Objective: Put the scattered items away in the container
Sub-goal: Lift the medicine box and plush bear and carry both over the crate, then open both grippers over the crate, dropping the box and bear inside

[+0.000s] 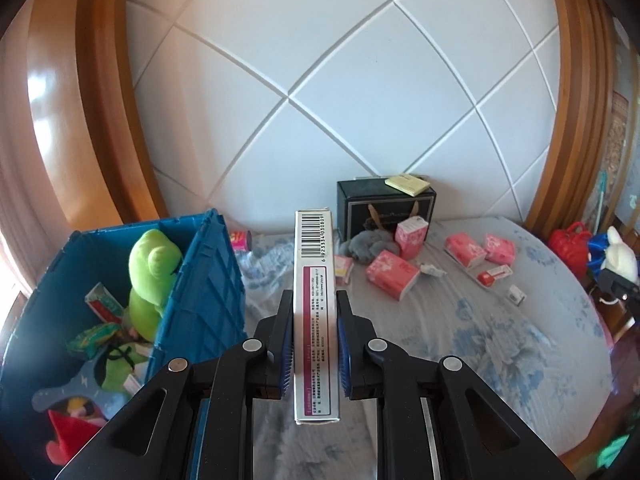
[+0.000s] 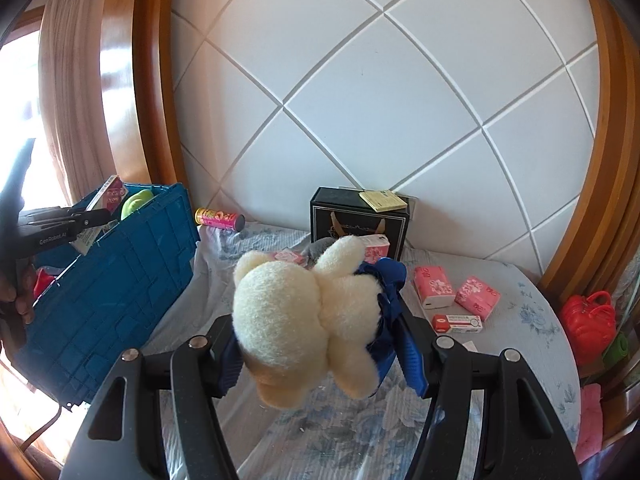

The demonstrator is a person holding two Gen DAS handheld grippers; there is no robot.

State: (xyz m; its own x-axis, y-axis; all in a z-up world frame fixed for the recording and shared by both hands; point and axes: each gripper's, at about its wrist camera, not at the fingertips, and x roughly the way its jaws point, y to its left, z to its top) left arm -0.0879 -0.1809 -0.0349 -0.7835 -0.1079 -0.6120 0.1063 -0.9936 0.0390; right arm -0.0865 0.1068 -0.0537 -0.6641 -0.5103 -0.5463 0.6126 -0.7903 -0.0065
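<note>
My left gripper (image 1: 314, 300) is shut on a long white and magenta box (image 1: 316, 320) with a barcode, held above the bed just right of the blue crate (image 1: 200, 280). The crate holds a green plush (image 1: 154, 276) and other items. My right gripper (image 2: 320, 320) is shut on a cream plush toy (image 2: 304, 320) with a blue ribbon, above the bed. In the right wrist view the left gripper (image 2: 102, 216) holds the box (image 2: 110, 194) over the crate (image 2: 112, 300). Pink tissue packs (image 1: 390, 274) (image 2: 434, 290) lie scattered on the bed.
A black gift box (image 1: 384, 208) (image 2: 356, 216) stands against the white padded headboard. A pink snack can (image 2: 220, 218) lies beside the crate. A red and white small box (image 2: 458, 323) lies on the bed. A red bag (image 2: 588, 318) sits off the right edge.
</note>
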